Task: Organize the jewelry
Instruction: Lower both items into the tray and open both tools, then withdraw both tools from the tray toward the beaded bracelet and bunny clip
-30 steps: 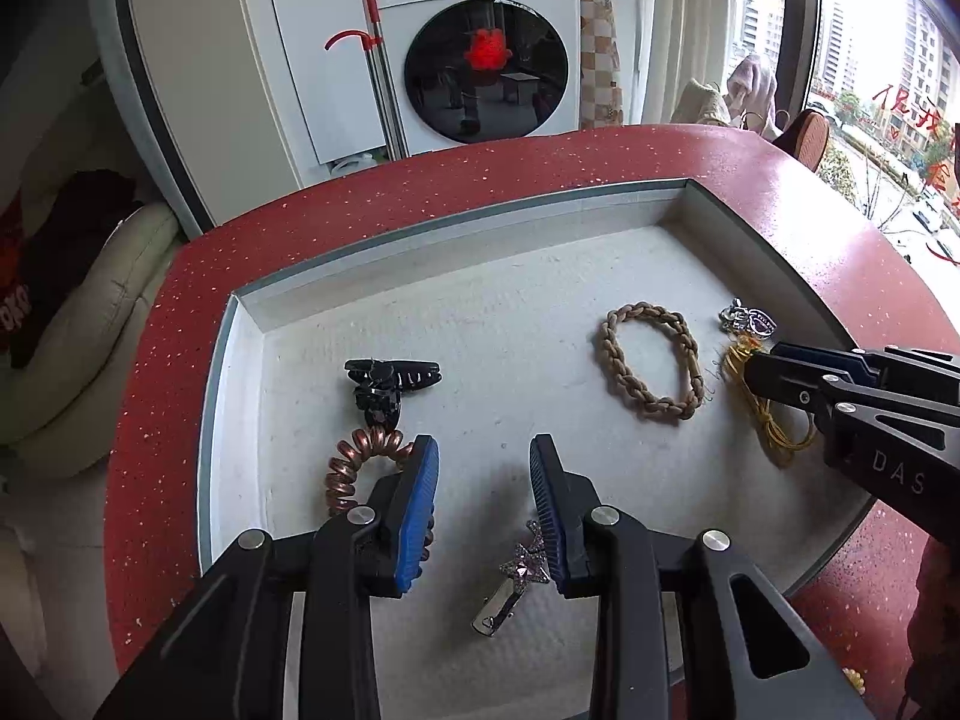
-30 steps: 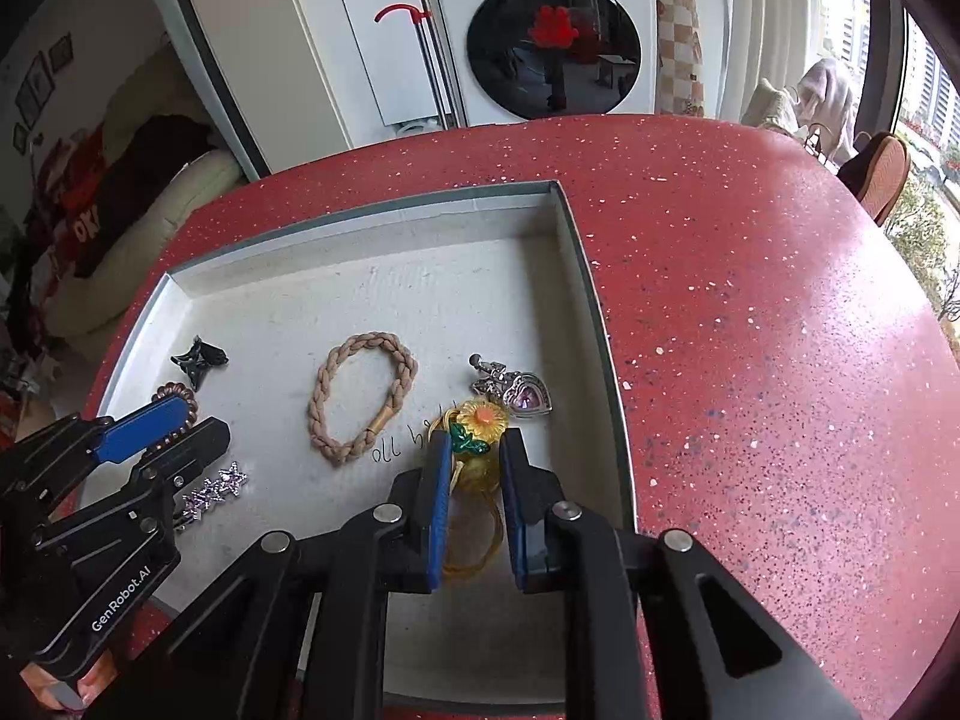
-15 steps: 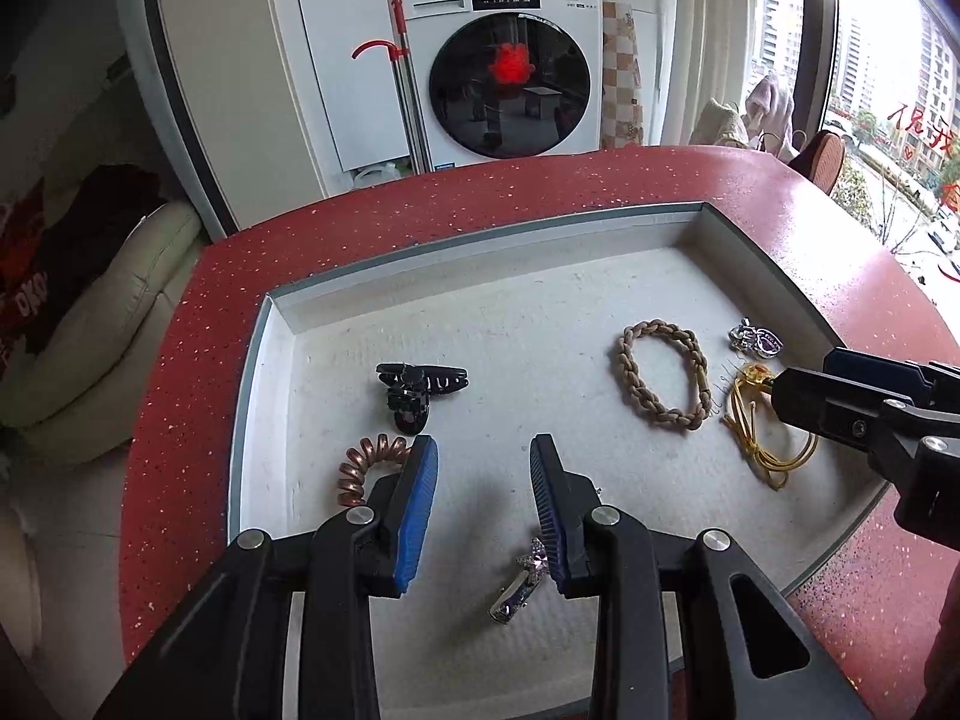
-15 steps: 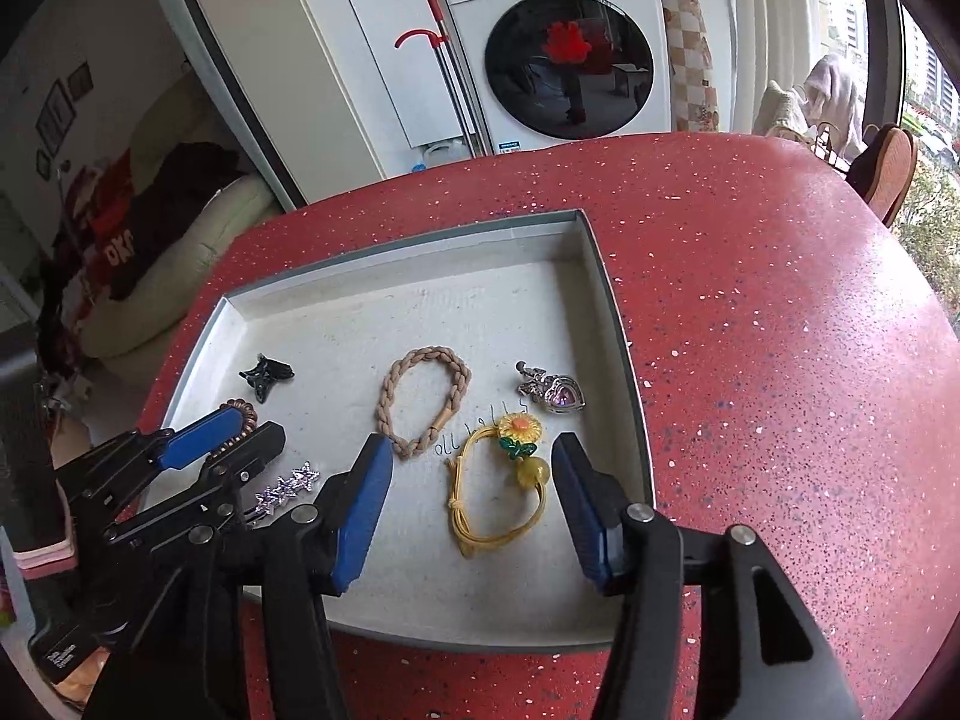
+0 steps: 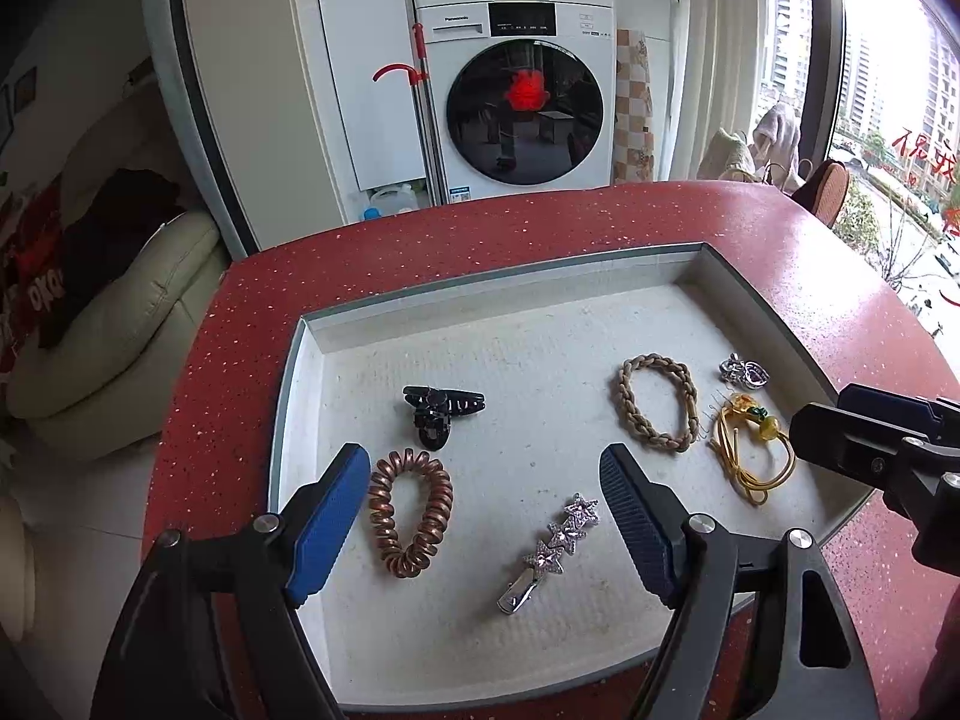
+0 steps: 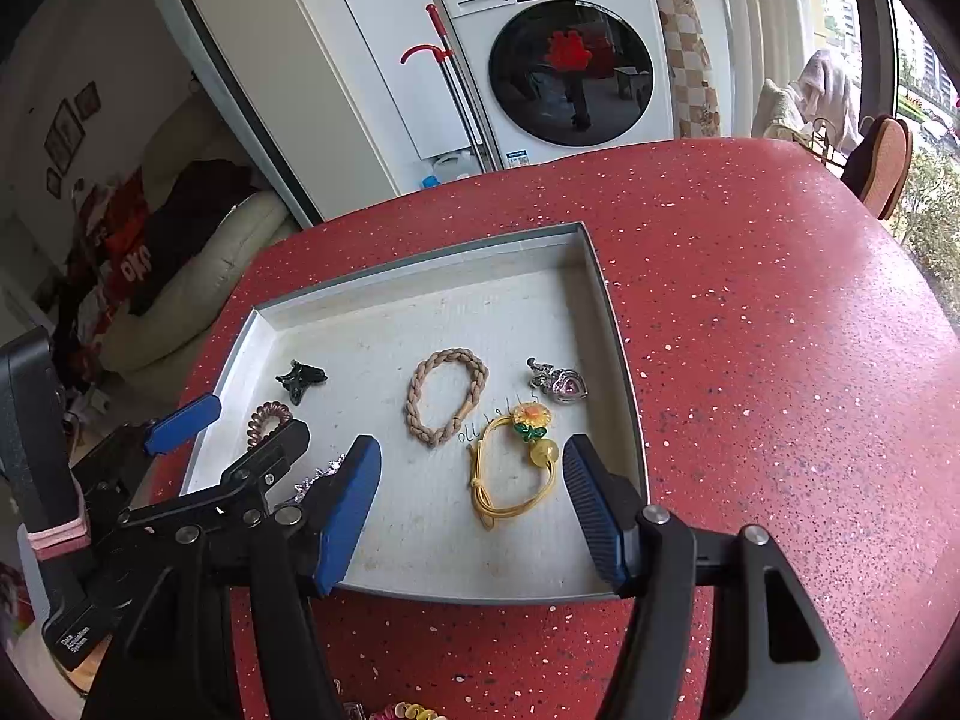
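**Both grippers wide over the jewelry tray**

Left gripper [image 5: 486, 516]: fingers spread wide, holding nothing, hanging over the near left part of the tray [image 5: 630, 267]. Right gripper [image 6: 471, 504]: fingers also spread wide, empty, over the near right part.

Nearest in the tray: star hair clip [image 5: 555, 546], lying flat, silver end toward the near rim. Just left of it, copper spiral hair tie [image 5: 411, 516], close to the left gripper's blue pad. On the right, yellow cord bracelet [image 6: 510, 468] with a flower and a bead, between the right gripper's fingers in the wrist view but untouched.

Farther in: black claw clip [image 5: 441, 411] beyond the spiral tie; tan braided bracelet [image 6: 447, 396] mid-tray; silver heart pendant [image 6: 555, 381] near the right wall, just beyond the flower.

Tray sits on a red speckled table [image 6: 750, 330]. Beyond it, a washing machine [image 6: 558, 54] against the wall.
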`<state>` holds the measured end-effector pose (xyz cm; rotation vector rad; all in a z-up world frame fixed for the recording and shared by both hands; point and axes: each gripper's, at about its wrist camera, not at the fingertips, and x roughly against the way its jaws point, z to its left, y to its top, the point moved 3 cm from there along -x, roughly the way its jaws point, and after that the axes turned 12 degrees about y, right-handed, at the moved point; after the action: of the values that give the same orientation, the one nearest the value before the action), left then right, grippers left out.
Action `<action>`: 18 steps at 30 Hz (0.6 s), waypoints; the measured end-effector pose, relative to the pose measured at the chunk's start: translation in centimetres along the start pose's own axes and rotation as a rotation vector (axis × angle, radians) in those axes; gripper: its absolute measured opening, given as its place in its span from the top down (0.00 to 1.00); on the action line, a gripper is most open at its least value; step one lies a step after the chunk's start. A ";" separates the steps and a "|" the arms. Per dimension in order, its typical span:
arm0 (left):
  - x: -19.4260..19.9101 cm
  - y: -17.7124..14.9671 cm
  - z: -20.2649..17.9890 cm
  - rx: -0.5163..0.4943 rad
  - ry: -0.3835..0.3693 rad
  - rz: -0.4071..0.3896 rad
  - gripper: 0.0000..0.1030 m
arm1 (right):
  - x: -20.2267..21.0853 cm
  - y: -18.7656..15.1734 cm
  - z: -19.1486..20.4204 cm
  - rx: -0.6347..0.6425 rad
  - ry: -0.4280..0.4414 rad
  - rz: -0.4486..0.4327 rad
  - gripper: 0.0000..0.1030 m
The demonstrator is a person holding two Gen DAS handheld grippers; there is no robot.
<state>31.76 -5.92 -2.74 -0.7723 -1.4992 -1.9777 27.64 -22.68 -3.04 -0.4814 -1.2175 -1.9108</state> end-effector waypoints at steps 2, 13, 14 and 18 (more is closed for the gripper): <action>0.1 -0.1 0.3 0.013 -0.007 0.005 0.08 | 0.1 0.0 0.1 0.000 0.002 0.000 0.35; 1.3 -0.6 1.9 0.046 0.010 0.010 0.00 | 0.9 -0.3 0.8 0.003 0.012 -0.007 0.18; 1.4 -0.7 2.1 0.046 0.010 0.012 0.00 | 1.1 -0.3 0.8 0.002 0.017 -0.016 0.18; 2.1 -1.4 2.6 0.045 0.015 0.012 0.00 | 1.9 -0.5 1.2 -0.012 0.056 -0.049 0.15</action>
<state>29.62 -3.24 -1.60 -0.7441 -1.5213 -1.9298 26.03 -22.29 -1.49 -0.4050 -1.1921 -1.9608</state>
